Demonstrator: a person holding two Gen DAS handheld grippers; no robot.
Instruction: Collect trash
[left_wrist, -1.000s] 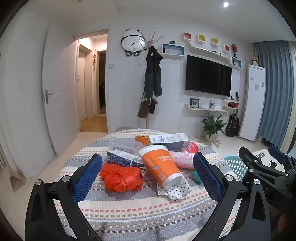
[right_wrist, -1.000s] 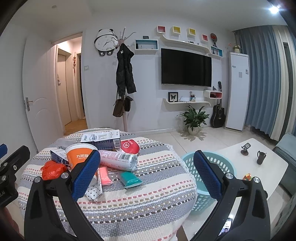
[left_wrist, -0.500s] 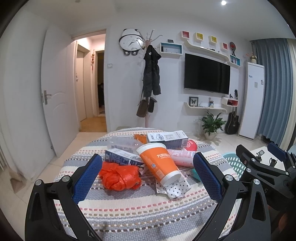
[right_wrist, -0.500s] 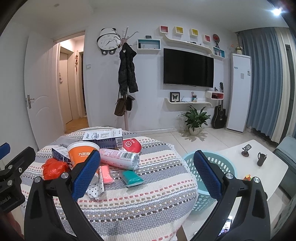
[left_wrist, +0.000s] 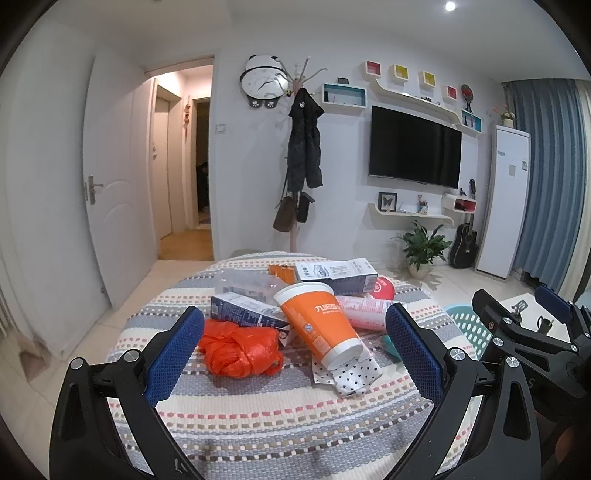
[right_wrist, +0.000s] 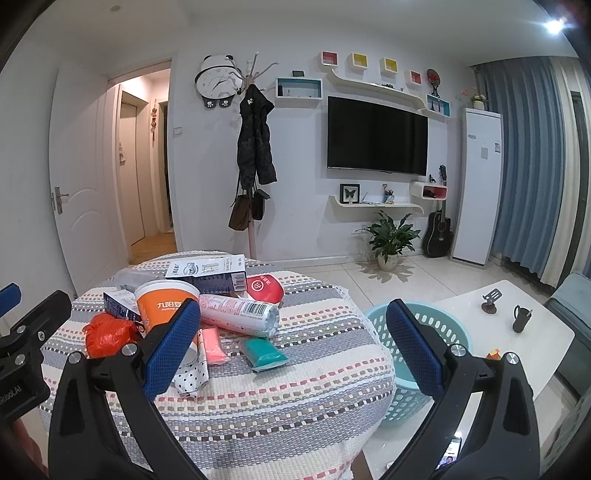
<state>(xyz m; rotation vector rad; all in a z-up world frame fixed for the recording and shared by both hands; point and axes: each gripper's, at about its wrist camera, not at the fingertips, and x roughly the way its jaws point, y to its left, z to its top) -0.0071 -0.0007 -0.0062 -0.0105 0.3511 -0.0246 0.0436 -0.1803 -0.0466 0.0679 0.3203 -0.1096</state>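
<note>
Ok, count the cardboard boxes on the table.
2 visible: a long box atop the pile's far side, a smaller box behind the orange bag. Others may be hidden.

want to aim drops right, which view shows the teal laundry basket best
The right wrist view: the teal basket sits beside the table, most of its rim visible between the open fingers. The left wrist view shows only a sliver.

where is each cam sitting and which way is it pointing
Left wrist: on the left claw, over the table's near edge, facing the orange cup and TV wall; the right claw shows at right.
Right wrist: on the right claw, facing the laundry basket; the left claw's body shows at left.
Shared: cup, orange bag.
</note>
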